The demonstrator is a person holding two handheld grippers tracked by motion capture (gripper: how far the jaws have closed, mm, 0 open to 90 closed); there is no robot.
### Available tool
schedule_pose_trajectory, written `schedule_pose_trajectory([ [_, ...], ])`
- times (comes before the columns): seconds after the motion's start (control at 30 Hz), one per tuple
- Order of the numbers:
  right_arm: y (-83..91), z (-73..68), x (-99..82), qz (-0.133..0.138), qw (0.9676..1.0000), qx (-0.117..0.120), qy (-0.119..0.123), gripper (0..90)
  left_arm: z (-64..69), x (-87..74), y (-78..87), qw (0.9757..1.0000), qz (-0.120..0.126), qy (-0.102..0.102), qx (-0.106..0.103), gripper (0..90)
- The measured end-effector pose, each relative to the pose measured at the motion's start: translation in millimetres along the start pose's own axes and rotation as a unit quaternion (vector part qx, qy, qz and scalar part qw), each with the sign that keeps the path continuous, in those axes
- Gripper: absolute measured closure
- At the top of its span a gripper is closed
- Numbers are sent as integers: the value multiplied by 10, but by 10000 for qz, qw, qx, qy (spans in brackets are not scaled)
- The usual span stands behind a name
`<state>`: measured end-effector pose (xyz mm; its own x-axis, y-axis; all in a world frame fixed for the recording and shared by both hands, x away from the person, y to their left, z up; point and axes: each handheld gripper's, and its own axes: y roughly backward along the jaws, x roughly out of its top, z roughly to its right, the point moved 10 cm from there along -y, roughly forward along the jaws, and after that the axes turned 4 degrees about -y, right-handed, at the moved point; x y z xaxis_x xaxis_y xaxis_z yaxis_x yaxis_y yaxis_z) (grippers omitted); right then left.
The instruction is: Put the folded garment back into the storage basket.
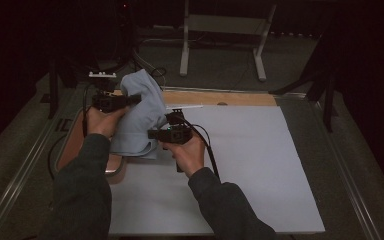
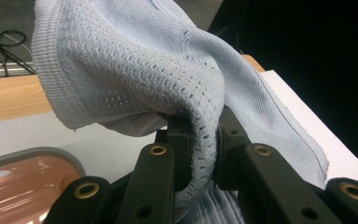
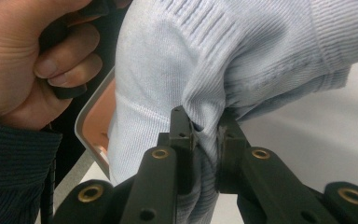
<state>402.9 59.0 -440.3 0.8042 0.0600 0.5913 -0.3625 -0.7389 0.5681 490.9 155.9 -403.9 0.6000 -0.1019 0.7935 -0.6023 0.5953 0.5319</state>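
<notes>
Garment: a pale blue knitted sweater is held up in a bunch over the left part of the bench, its lower folds hanging down to the tray's right edge and the white sheet.
Knit: ribbed hems and a perforated panel are seen in the left gripper view; plain ribbing is seen in the right gripper view.
Left tongs: the left tongs are clamped on a fold of the sweater, with the fabric pinched between the two black jaws.
Right tongs: the right tongs are likewise clamped on a fold of the sweater, lower and nearer the person than the left tongs.
Left hand: the left hand is wrapped round its gripper handle, just left of the sweater; it is also seen in the right gripper view.
Right hand: the right hand is kept just right of the hanging folds.
Tray: a reddish-brown tray with a grey rim is set at the bench's left edge; nothing is seen lying in the part that shows, and much of it is hidden by the sweater and the left sleeve.
Bench cover: a white sheet is spread over most of the bench, with a wooden strip left bare along the far edge.
Sleeves: both forearms are covered by dark ribbed sleeves.
</notes>
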Motion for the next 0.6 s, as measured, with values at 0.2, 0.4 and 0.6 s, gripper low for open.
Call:
schedule_pose_trajectory([
  [0.2, -88, -62, 1, -31, 10000, 54, 54, 809, -83, -15, 84, 10000, 42, 10, 55, 807],
  [0.4, -165, -134, 7, -18, 9999, 151, 61, 808, -170, -28, 167, 9999, 71, 64, 109, 806],
  [0.6, -281, -207, -16, -17, 9997, 254, 28, 809, -278, -53, 256, 9997, 108, 123, 164, 807],
])
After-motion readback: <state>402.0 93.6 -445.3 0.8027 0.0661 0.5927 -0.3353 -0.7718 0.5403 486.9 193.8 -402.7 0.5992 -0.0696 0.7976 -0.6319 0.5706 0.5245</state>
